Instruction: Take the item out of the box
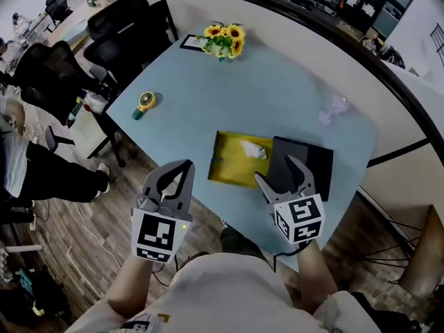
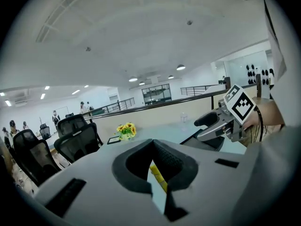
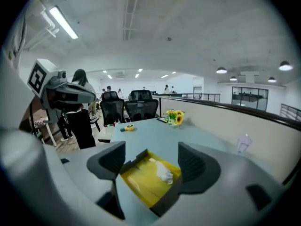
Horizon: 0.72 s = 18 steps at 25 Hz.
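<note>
On the tabletop [image 1: 277,89] the item [image 1: 254,149] lies untouched in the yellow box [image 1: 225,161], so with my right claw [image 1: 276,170] wide open and empty near it and my left claw [image 1: 182,166] closed on nothing, I'd reach down next.

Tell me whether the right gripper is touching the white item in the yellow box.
Apart. The right gripper view shows the right gripper with jaws wide open, and the white item lies in the yellow box beyond them, clear of both jaws.

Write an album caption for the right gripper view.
Jaws apart, the right gripper faces the open yellow box holding a white item on the blue table.
</note>
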Motion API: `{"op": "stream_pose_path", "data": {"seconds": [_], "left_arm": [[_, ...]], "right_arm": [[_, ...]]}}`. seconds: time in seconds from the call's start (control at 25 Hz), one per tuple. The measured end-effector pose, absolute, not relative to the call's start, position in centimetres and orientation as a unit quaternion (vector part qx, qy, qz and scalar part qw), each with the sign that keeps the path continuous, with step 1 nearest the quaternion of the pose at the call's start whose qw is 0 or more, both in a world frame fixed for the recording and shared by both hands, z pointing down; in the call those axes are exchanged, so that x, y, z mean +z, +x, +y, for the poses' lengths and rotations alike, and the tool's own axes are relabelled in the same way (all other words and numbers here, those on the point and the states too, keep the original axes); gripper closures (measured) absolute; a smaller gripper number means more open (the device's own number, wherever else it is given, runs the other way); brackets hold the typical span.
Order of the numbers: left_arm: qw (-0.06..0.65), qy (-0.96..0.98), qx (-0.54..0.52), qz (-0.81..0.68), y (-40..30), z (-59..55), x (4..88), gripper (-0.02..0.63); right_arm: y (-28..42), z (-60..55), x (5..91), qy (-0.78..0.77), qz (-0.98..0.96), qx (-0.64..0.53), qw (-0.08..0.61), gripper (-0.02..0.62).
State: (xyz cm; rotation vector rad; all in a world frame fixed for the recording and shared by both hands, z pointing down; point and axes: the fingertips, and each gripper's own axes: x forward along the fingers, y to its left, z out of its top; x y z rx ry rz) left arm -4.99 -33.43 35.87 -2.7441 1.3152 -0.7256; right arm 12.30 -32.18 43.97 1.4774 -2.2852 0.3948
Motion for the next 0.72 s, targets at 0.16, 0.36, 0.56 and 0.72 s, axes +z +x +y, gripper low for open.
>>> {"op": "stream_pose_path", "data": {"seconds": [0.16,0.36,0.56,0.72], "left_arm": [[-0.013,-0.873,-0.261,0.411,-4.4,-35.7,39.3,0.603],[-0.039,-0.864,-0.299,0.404,-4.5,-37.9,43.9,0.603],[-0.058,-0.857,-0.328,0.394,-4.8,-39.6,47.8,0.603],[-0.072,-0.851,-0.345,0.388,-5.6,-41.1,50.8,0.603]], "right_arm": [[12.4,-34.3,47.8,0.510,-0.813,0.169,0.226,0.247],[12.7,-36.3,52.0,0.494,-0.805,0.193,0.266,0.241],[12.5,-37.7,55.9,0.479,-0.793,0.209,0.313,0.238],[11.8,-38.8,59.0,0.464,-0.780,0.218,0.358,0.239]]}}
